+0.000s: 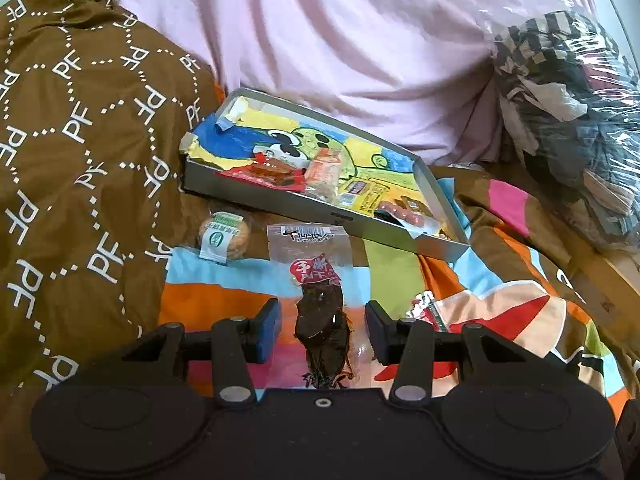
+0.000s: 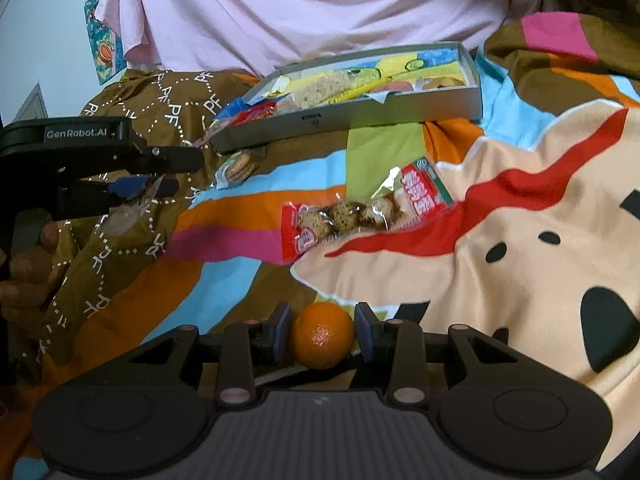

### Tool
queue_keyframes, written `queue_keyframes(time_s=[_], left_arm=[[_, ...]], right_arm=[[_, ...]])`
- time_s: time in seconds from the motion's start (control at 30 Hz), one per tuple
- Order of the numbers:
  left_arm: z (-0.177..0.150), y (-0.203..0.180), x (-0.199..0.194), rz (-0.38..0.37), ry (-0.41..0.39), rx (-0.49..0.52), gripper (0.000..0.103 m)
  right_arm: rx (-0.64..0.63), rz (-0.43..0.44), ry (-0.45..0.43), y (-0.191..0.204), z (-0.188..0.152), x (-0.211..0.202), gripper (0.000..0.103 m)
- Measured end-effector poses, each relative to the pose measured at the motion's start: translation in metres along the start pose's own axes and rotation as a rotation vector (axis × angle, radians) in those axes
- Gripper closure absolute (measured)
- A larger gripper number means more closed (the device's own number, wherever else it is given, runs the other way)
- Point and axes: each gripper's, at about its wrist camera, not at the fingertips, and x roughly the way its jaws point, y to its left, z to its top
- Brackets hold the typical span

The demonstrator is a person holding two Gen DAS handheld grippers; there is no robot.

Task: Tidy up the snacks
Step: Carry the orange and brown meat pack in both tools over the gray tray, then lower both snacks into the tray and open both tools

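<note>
My left gripper (image 1: 322, 328) is shut on a clear packet of dark jerky (image 1: 320, 320) that runs lengthwise between its pads, raised above the bedspread. The right wrist view shows that same left gripper (image 2: 136, 186) at the left edge with clear wrapper hanging from its blue pads. My right gripper (image 2: 322, 330) is shut on a small orange (image 2: 320, 344), low over the bedspread. A shallow grey box (image 1: 280, 196), lined with a colourful drawing, holds several snack packets; the right wrist view has the box (image 2: 340, 120) at the back. A round biscuit packet (image 1: 226, 236) lies in front of it.
A red packet of speckled eggs (image 2: 360, 208) lies on the patterned bedspread (image 2: 500, 240). Brown lettered cloth (image 1: 80, 140) bunches at the left and pink fabric (image 1: 340, 40) rises behind the box. A clear bag of clothes (image 1: 568, 120) sits right. A hand (image 2: 28, 264) grips the left tool.
</note>
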Motion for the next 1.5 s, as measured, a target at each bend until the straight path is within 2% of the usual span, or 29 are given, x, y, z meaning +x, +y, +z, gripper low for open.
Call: queue_keyframes(time_s=[0.23,0.37,0.67,0.9,1.03,1.2,1.5], left_arm=[[-0.001,-0.003,0.002,0.004,0.011,0.006,0.055],[0.006,-0.009,0.004,-0.005,-0.001,0.008,0.055],[0.053,-0.028,0.036,-0.031,-0.054,0.017,0.055],[0.100,-0.049,0.091,-0.036,-0.082,0.044,0.055],[0.121,-0.060,0.127,-0.034,-0.079,0.064,0.055],[0.134,-0.068,0.160,-0.034,-0.068,0.103,0.055],[0.132,-0.067,0.197,-0.003,-0.005,0.126,0.055]], right_arm=[[-0.048,0.003,0.006,0.007,0.001,-0.002,0.067],[-0.091,0.009,-0.028,0.010,0.014,-0.008,0.067],[-0.163,-0.023,-0.165,-0.012,0.103,-0.002,0.067],[-0.188,-0.081,-0.219,-0.036,0.168,0.029,0.066],[-0.185,-0.116,-0.238,-0.049,0.194,0.053,0.066],[-0.156,-0.149,-0.236,-0.064,0.208,0.080,0.066],[-0.118,-0.208,-0.188,-0.085,0.202,0.112,0.065]])
